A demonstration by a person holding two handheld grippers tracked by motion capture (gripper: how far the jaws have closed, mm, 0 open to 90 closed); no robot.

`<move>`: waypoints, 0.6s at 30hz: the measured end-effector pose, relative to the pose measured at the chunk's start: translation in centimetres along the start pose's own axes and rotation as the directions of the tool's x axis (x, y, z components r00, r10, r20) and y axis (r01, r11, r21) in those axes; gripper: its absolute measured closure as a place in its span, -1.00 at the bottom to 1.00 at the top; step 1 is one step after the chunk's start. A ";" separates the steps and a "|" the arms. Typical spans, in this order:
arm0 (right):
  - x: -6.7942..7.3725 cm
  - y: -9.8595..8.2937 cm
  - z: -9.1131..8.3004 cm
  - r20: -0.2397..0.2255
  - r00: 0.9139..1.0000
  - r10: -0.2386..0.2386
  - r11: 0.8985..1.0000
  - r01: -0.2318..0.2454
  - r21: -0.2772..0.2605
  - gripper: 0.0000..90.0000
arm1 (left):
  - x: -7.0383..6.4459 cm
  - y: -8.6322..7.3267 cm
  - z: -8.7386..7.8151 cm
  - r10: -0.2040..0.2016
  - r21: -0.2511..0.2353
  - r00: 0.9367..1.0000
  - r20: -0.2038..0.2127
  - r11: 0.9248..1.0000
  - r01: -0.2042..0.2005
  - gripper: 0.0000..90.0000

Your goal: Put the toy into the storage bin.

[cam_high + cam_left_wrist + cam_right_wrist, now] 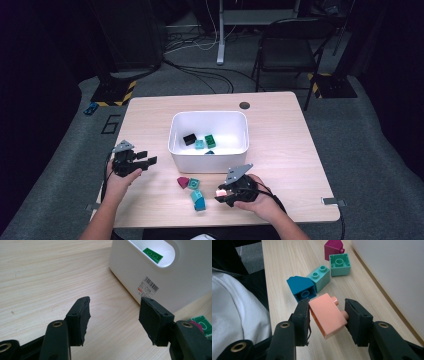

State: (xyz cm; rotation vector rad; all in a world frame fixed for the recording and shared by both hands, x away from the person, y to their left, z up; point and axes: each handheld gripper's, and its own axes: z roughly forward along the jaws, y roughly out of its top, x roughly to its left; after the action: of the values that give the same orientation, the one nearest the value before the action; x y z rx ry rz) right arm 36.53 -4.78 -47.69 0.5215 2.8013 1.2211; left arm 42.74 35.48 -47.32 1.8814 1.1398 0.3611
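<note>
Salmon brick (pixel 328 315) sits tilted between the right claw's (pixel 327 317) pads.

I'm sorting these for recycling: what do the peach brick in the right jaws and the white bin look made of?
Peach two-stud brick: apparently moulded hard plastic, smooth satin faces, crisp edges, hollow underside. White rounded bin: likely plastic too, thin glossy walls, barcode sticker.

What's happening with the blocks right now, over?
Right gripper shut on pink block, low over the table. Left gripper open, empty, beside the white bin. Four loose blocks between pink block and bin.
</note>
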 end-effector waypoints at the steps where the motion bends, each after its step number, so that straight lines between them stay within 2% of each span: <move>1: -0.1 0.2 -0.2 -0.003 1.000 0.002 1.000 -0.002 0.003 0.25 | 0.0 0.0 0.0 -0.001 0.000 1.000 0.000 1.000 0.001 -0.08; 2: -0.2 0.4 -0.3 -0.004 1.000 -0.013 1.000 0.013 0.002 0.24 | 0.0 0.0 0.0 -0.001 0.000 1.000 -0.001 1.000 0.001 -0.07; 4: -0.3 0.7 -0.6 -0.019 1.000 0.002 1.000 -0.002 0.003 0.25 | 0.0 0.0 0.0 -0.002 0.000 1.000 -0.002 1.000 0.002 -0.08; 12: -1.0 2.9 -2.5 -0.034 0.999 0.005 1.000 -0.005 -0.003 0.25 | 0.0 0.0 0.0 -0.004 0.000 1.000 0.000 1.000 0.004 -0.07; 18: -0.9 4.8 -4.0 -0.039 0.999 -0.019 1.000 0.018 -0.008 0.25 | 0.0 0.0 0.0 -0.002 0.001 1.000 0.002 1.000 0.002 -0.07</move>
State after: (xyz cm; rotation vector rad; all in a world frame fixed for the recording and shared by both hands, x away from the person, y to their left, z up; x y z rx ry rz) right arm 38.10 -4.84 -41.52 0.4752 2.8256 1.2524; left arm 42.77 35.48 -47.35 1.8810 1.1410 0.3578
